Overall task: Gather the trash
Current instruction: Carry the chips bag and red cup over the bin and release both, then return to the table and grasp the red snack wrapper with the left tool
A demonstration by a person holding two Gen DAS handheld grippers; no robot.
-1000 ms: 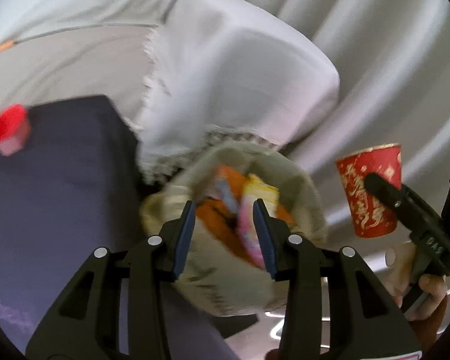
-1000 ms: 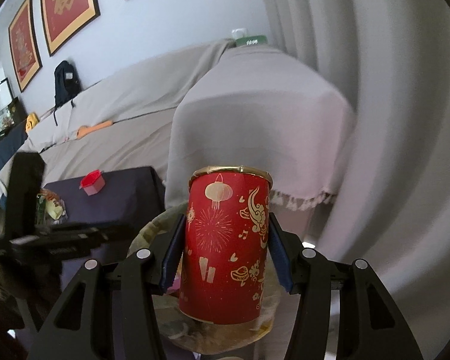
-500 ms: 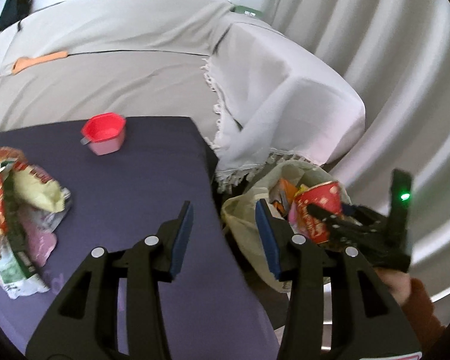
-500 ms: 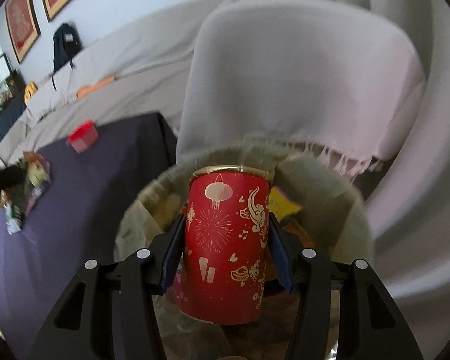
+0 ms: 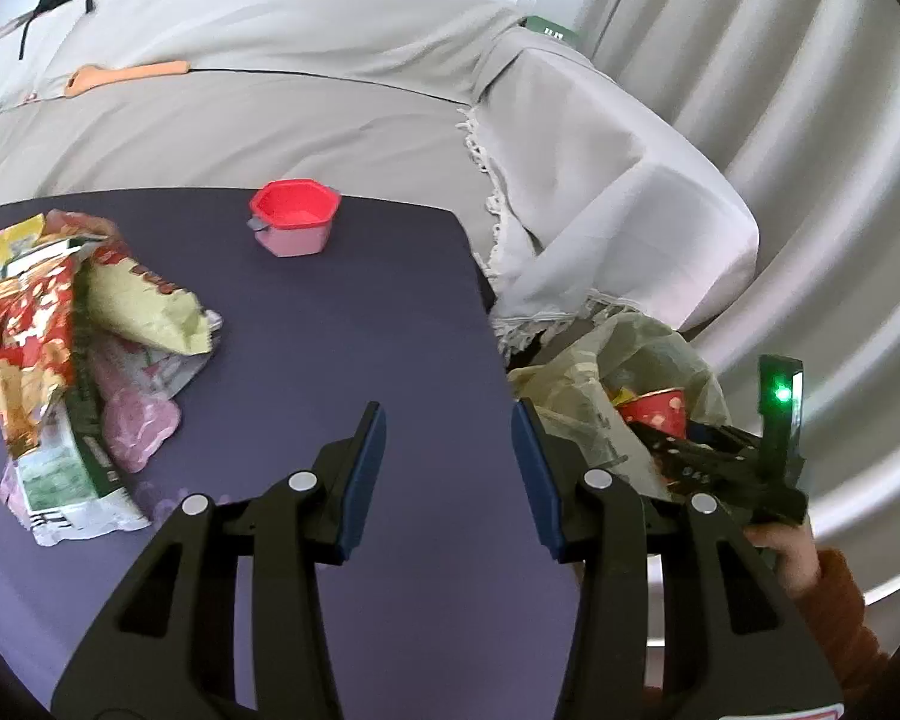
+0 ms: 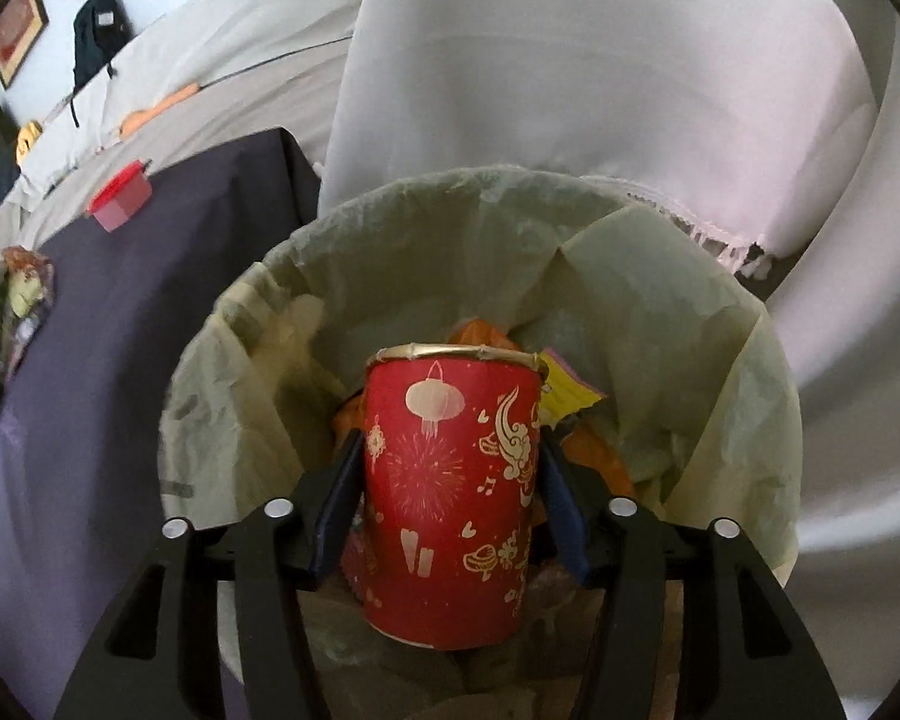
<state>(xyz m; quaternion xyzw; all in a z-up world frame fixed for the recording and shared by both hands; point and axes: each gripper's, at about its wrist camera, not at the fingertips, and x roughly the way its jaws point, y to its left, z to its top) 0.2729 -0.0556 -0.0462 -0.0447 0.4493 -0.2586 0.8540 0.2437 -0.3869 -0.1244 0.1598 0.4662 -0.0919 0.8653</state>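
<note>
Left gripper [image 5: 448, 468] level, jaws spread wide with nothing between, right gripper [image 6: 450, 480] clamped on a cup (fingers pressing both sides), tilted downward

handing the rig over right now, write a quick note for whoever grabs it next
Right gripper: shut on the red paper cup, held upright over the lined trash bin; not released yet.
Left gripper: open, empty, over the dark table.
Done: some wrappers already in the bin.
Left: drop the cup, then collect the snack wrappers and the small red container on the table.

A home living room: draped sofa [image 5: 306, 90], curtains [image 5: 810, 138], framed wall pictures [image 6: 21, 12].
</note>
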